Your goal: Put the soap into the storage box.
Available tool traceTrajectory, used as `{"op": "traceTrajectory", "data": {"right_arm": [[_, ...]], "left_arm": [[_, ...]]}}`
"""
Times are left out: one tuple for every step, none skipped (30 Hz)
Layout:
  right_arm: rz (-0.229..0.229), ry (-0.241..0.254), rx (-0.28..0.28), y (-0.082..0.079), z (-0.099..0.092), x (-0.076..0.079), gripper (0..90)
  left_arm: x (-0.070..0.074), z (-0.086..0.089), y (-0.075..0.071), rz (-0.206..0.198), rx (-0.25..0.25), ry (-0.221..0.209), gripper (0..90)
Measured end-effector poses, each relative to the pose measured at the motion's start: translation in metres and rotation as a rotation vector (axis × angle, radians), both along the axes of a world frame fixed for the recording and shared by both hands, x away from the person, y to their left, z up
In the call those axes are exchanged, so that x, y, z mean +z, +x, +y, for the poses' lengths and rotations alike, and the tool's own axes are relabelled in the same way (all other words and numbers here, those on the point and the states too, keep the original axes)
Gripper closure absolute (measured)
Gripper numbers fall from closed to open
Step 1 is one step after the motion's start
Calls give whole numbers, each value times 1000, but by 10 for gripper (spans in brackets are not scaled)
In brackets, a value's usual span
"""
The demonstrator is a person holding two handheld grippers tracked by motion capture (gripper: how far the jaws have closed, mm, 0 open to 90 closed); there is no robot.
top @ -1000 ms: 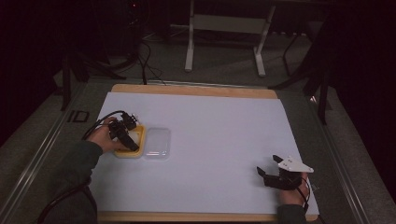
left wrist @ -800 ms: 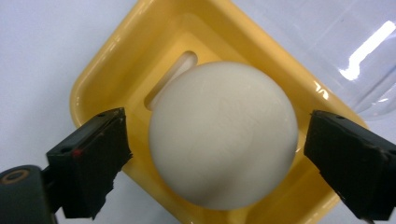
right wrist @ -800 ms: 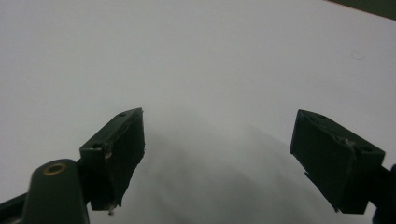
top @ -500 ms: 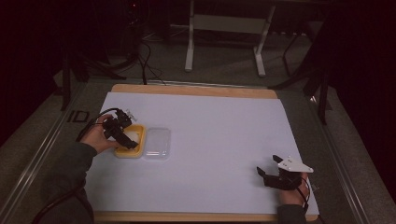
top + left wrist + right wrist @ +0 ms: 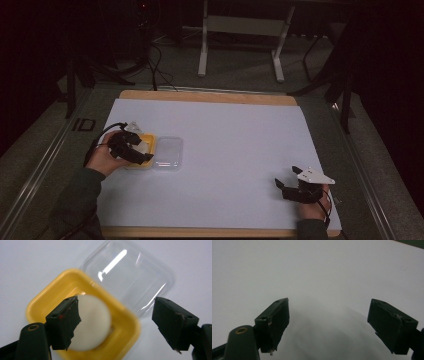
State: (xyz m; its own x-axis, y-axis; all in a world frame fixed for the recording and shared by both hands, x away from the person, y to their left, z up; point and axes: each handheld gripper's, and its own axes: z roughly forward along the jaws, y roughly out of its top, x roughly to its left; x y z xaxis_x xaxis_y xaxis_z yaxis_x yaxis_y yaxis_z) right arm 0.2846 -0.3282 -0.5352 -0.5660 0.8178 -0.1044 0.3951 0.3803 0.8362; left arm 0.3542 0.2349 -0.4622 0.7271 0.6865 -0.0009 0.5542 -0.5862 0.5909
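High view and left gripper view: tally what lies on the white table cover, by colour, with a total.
Yellow: 1, the tray
Clear: 1, the lid beside the tray
White: 1, the round ball in the tray
Total: 3

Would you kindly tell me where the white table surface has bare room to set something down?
The wide middle of the white table surface, between the clear plastic lid and the right gripper, is bare, as is the far strip. It is crowded at the left around the yellow square tray under the left gripper.
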Motion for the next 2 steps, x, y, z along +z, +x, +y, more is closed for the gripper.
{"op": "traceTrajectory", "data": {"right_arm": [[0, 0, 0, 0, 0, 0, 176], [14, -9, -3, 2, 1, 0, 176]], "left_arm": [[0, 0, 0, 0, 0, 0, 229], [-1, -3, -5, -20, 3, -6, 229]]}}
